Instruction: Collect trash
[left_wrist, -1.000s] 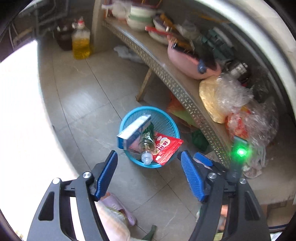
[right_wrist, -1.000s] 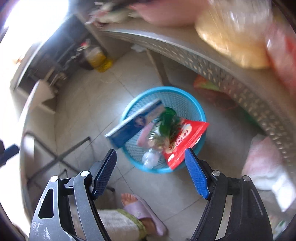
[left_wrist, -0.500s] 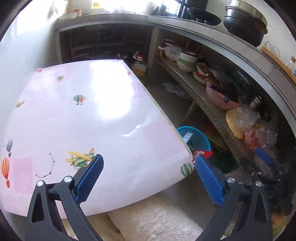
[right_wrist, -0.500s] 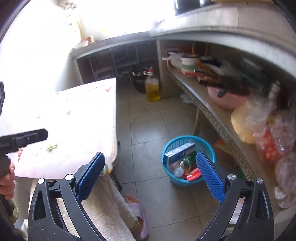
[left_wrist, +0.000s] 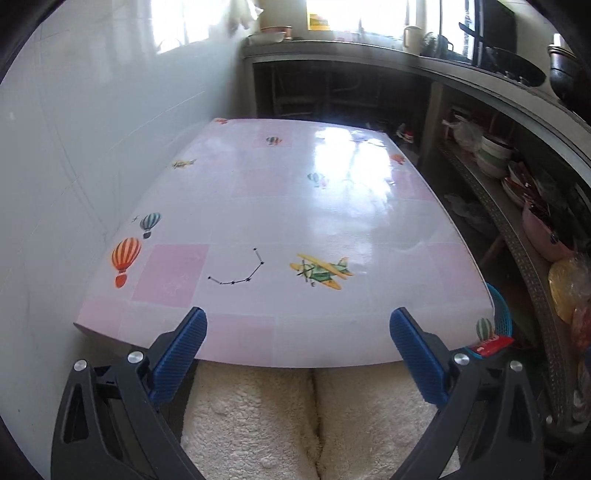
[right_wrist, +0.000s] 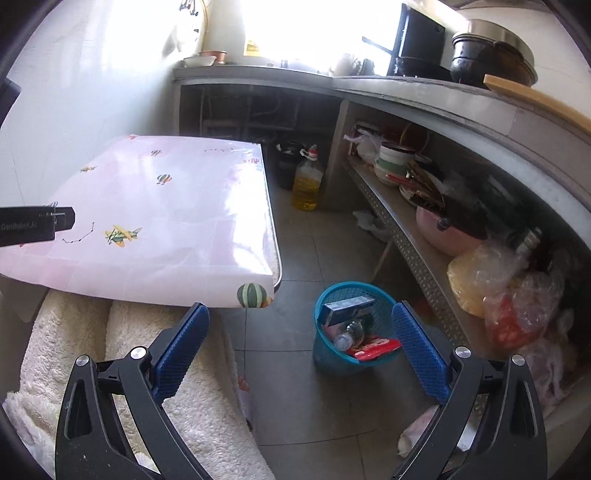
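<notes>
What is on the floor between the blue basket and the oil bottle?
Right wrist view: only bare floor tiles between the blue basket and oil bottle.

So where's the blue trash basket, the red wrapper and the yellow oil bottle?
Blue trash basket (right_wrist: 325, 306), right wrist view, left side of its rim.
Red wrapper (right_wrist: 376, 347), right wrist view, middle of the packet over the rim.
Yellow oil bottle (right_wrist: 306, 184), right wrist view, its belly.

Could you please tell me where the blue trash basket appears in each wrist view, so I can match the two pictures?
Left wrist: the blue trash basket peeks out at the right edge, mostly hidden behind the table corner.
Right wrist: it stands in full view on the floor, lower centre-right, holding a box, a bottle and a red wrapper.
Shared landmark: the aeroplane print on the tablecloth.
</notes>
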